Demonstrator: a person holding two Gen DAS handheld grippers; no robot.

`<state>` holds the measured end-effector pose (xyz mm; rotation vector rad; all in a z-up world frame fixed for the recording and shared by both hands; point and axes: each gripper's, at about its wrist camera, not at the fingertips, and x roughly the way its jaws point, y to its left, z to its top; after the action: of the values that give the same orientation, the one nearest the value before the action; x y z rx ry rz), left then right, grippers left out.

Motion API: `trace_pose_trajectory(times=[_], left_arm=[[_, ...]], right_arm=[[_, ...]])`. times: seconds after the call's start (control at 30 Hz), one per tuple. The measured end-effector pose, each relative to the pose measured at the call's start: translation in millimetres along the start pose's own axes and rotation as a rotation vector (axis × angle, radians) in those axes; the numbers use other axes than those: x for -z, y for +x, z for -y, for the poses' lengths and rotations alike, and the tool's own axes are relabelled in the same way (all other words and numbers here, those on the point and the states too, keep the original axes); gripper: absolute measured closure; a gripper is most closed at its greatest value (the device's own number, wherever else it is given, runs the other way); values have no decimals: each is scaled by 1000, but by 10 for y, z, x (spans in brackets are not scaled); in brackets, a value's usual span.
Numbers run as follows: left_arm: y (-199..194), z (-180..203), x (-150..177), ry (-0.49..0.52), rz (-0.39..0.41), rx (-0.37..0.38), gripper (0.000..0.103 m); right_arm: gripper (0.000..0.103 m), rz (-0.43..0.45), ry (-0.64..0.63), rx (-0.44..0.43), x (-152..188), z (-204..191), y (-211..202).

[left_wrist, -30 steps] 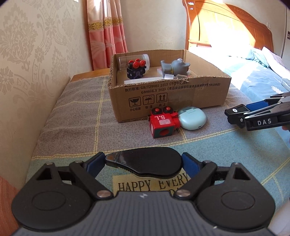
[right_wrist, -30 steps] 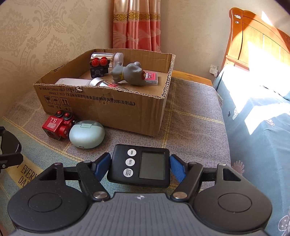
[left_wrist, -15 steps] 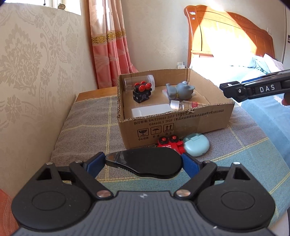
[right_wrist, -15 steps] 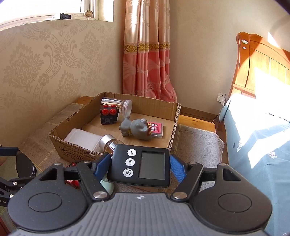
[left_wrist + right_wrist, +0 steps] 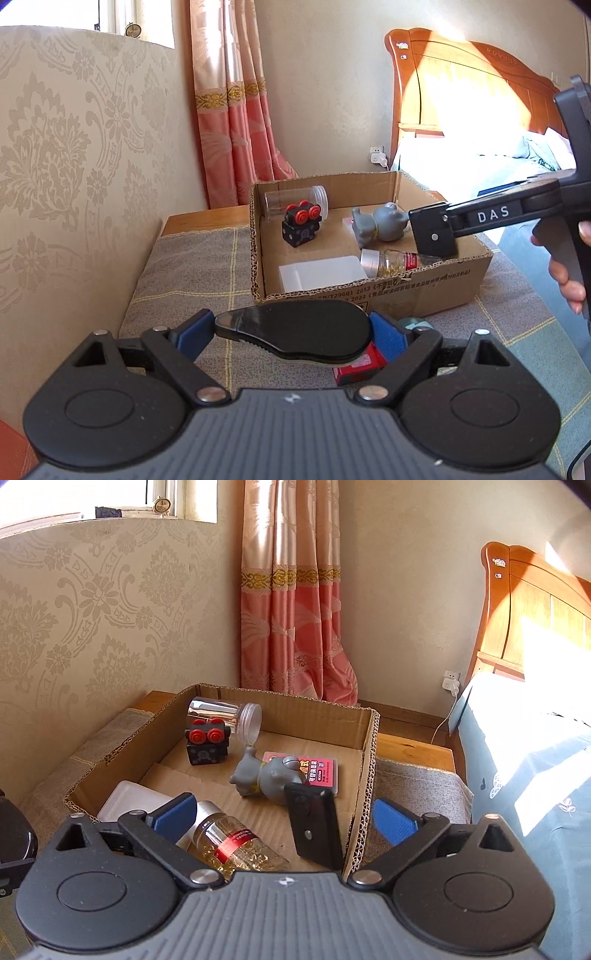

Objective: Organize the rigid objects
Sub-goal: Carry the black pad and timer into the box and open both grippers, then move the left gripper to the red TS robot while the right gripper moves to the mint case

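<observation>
My left gripper (image 5: 293,334) is shut on a flat black oval object (image 5: 295,334), held above the bed in front of the cardboard box (image 5: 424,291). My right gripper (image 5: 284,816) is open over the box's front right corner. The black timer (image 5: 316,830) has left its pads and tips down inside the box; it also shows in the left wrist view (image 5: 432,230). The box holds a black toy with red wheels (image 5: 207,746), a clear jar (image 5: 225,712), a grey figurine (image 5: 266,777), a pink card case (image 5: 314,770), a white tray (image 5: 129,801) and a glass bottle (image 5: 236,843).
A red toy block (image 5: 356,365) and a mint case (image 5: 415,323) lie on the blanket in front of the box, mostly hidden by my left gripper. A wall is on the left, a curtain (image 5: 295,590) behind, a wooden headboard (image 5: 461,92) on the right.
Both grippers rose and moved toward the box. My right gripper opened and let go of the timer, which now drops into the box.
</observation>
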<state>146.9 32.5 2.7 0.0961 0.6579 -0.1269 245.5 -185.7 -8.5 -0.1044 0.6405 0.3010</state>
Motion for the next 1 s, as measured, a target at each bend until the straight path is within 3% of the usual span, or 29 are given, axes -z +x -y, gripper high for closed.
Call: trace_pose_trajectory(times=[0.17, 0.4, 0.8, 0.93, 1.0], left_arm=[[29, 19, -111, -1, 14, 12, 13], [185, 97, -379, 18, 24, 29, 13], [982, 144, -903, -4, -21, -2, 13], [1061, 106, -988, -32, 4, -48, 2], [1028, 81, -980, -37, 7, -46, 2]], right_arm=[[0, -30, -2, 47, 171, -37, -246], [0, -49, 91, 81, 499, -45, -572], [0, -40, 128, 106, 688, -46, -778], [0, -35, 127, 114, 690, -28, -791], [0, -37, 125, 117, 698, -27, -790]])
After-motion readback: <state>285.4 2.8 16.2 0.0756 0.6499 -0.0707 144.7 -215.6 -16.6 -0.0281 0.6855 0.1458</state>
